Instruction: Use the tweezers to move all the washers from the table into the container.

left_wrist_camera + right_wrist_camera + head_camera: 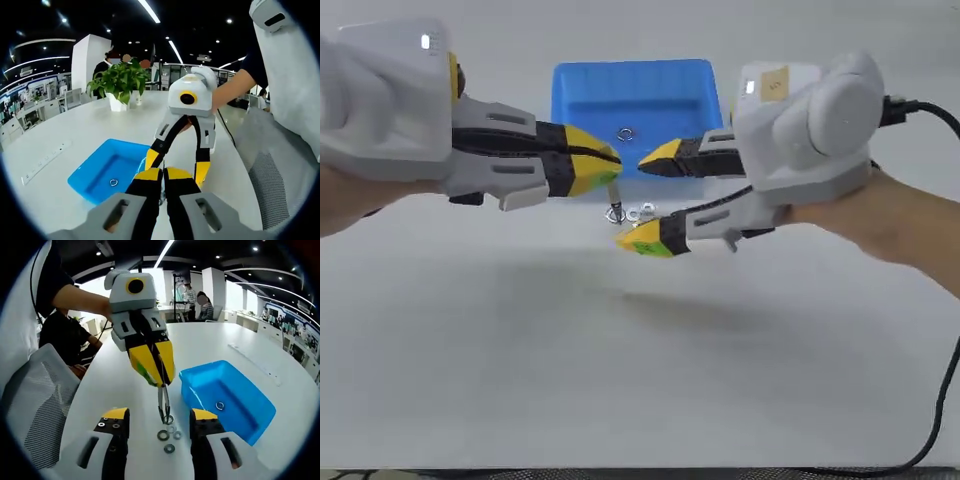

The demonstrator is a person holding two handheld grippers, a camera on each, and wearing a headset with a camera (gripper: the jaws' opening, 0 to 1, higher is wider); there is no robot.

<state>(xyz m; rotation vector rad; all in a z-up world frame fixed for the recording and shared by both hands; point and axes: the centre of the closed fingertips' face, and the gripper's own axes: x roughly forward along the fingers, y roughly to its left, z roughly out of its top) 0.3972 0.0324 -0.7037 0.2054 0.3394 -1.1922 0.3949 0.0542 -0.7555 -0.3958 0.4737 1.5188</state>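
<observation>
Clamping tweezers, left claw hangs over washers (right claw agape).

A broad white surface runs off into an open-plan office. The dark ceiling carries long strip lights and small spotlights. A leafy potted plant in a white pot stands at the far end of the surface, before a white pillar. A socket strip lies along the surface. Rows of desks stand to one side, a pale mesh chair beside the surface, and two people far behind.
</observation>
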